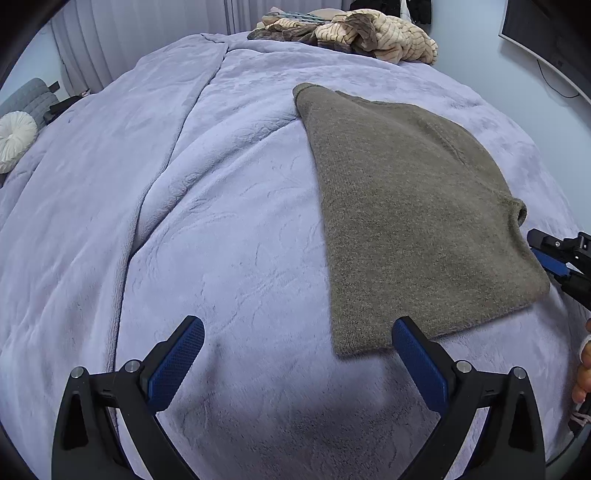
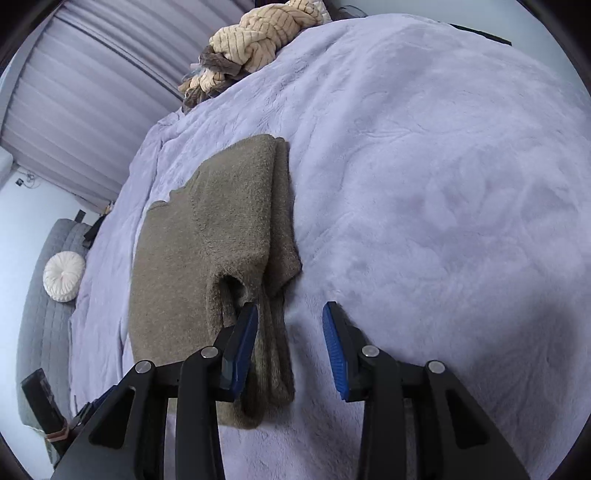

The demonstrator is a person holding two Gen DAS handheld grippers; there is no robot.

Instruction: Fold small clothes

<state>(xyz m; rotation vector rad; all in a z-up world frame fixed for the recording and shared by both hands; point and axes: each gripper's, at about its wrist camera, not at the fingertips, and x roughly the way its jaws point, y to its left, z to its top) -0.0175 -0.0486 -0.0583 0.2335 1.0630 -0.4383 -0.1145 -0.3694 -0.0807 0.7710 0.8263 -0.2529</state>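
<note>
An olive-brown knit sweater (image 1: 406, 206) lies folded flat on the lavender plush blanket (image 1: 221, 221). My left gripper (image 1: 297, 350) is open and empty, just above the blanket at the sweater's near corner; its right finger sits against the sweater's edge. In the right wrist view the sweater (image 2: 207, 236) shows a folded-in sleeve with its cuff opening. My right gripper (image 2: 290, 332) is open, straddling the sweater's near right edge, its left finger over the sleeve. The right gripper also shows at the left wrist view's right edge (image 1: 561, 258).
A pile of cream and brown striped clothes (image 1: 354, 33) lies at the far end of the bed, also in the right wrist view (image 2: 251, 44). A white round cushion (image 1: 14, 140) sits on a grey seat left of the bed. A monitor (image 1: 550, 37) hangs at right.
</note>
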